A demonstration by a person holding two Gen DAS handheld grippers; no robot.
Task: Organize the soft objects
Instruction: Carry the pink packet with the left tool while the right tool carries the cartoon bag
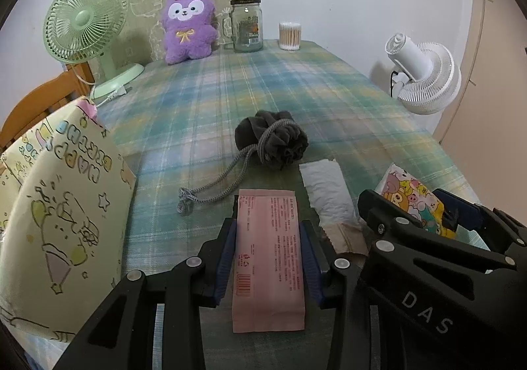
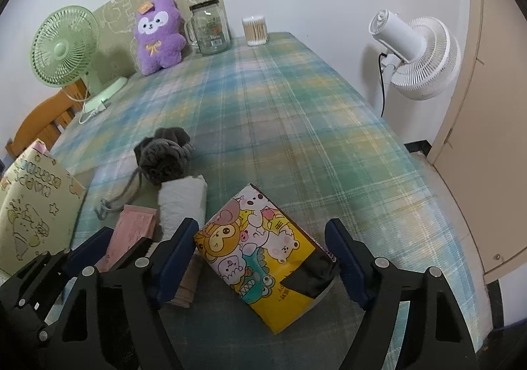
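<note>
On a plaid-covered table (image 1: pixel 263 90), the left gripper (image 1: pixel 268 258) clamps a pink packet (image 1: pixel 267 258) between its blue pads. Beside it, the right gripper (image 2: pixel 263 254) stands spread wide around a cartoon-print tissue pack (image 2: pixel 263 254), its pads apart from both sides. A dark drawstring pouch (image 1: pixel 271 142) lies just beyond.

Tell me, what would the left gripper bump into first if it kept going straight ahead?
The left gripper already straddles the pink packet. Beyond that, probably the dark drawstring pouch, though depth is unclear.
</note>
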